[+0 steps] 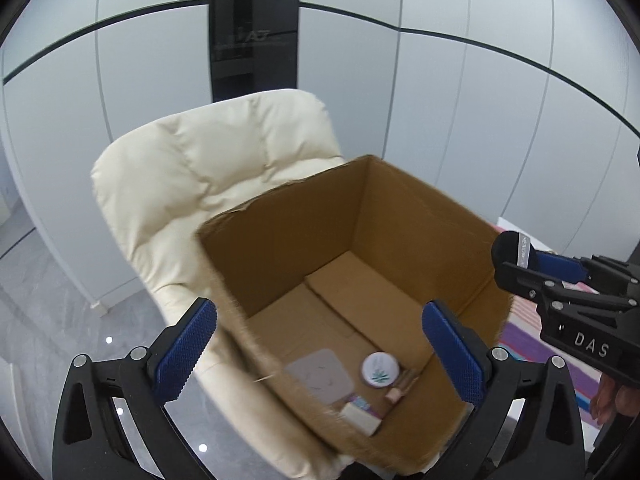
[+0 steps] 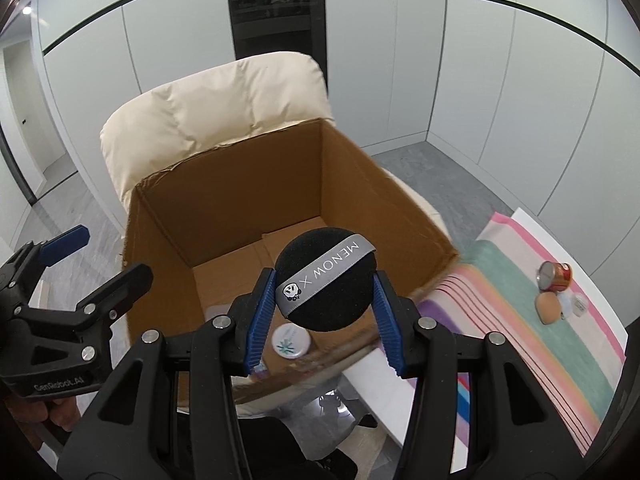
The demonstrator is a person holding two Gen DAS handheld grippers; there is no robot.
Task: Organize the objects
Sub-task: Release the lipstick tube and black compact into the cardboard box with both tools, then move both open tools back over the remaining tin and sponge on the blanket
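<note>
Plainly, found the right gripper [image 2: 323, 280] clenched on a round black powder puff [image 2: 332, 308], blue pads [image 2: 260, 312] pressed to its two sides, its grey "MENOW X" ribbon with a small panda print facing the camera. Saw the puff held up in the air at the near right part of an open cardboard box [image 2: 240, 208], touching neither wall nor floor; from the left wrist view placed it close by the box's right wall, and could not tell whether quite over the opening or just outside it. Found the left gripper [image 1: 320, 312] released, jaws spread wide and pointed down into the box, apart from the cardboard. Noted the box resting on the seat of a padded cream chair [image 1: 200, 168], flaps out of sight, rim ragged along the back edge. Made out on the box floor, gathered in the near corner, a round white tin [image 1: 379, 370] with a green leaf mark, a flat grey square pad [image 1: 320, 376] just left of it, a small pale carton [image 1: 360, 416] nearer the camera and a little bottle [image 1: 396, 394] beside the tin, blurred. Saw to the right of the chair a striped cloth [image 2: 520, 320] in pink, green and purple. Counted on its far end a tipped red and gold can [image 2: 554, 276], a beige sponge [image 2: 549, 307] touching it below, and a small clear jar [image 2: 578, 304] just beside the sponge, all well apart from the box.
</note>
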